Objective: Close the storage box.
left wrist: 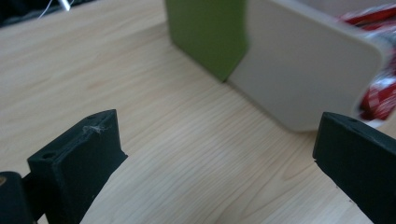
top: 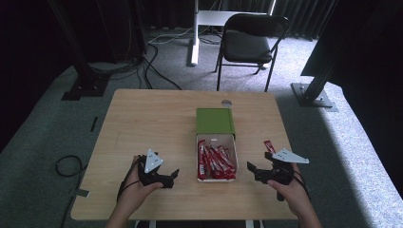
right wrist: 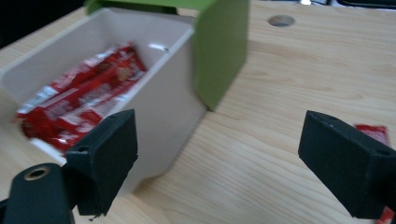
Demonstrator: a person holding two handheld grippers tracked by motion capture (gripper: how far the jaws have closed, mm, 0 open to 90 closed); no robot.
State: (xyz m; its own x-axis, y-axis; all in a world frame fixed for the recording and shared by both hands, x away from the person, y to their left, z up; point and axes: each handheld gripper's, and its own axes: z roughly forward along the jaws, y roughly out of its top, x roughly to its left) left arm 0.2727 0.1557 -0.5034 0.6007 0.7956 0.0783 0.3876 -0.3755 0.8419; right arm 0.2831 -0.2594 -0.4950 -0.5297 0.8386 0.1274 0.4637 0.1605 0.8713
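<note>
I note the white tray [top: 215,138] of red packets [top: 215,161] mid-worktop [top: 142,118], half out of its green sleeve [top: 215,121]. One loose packet [top: 269,146] lies beside my right tool [top: 259,171]. Both tools, left [top: 171,176] included, stand wide and empty. Packets look light, crinkly, slippery; I would pinch one across its middle.

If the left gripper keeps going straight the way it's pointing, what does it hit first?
Most likely the white tray of red packets: the left gripper, jaws open, points over bare table toward its side wall, near the green sleeve. Depth is uncertain.
</note>
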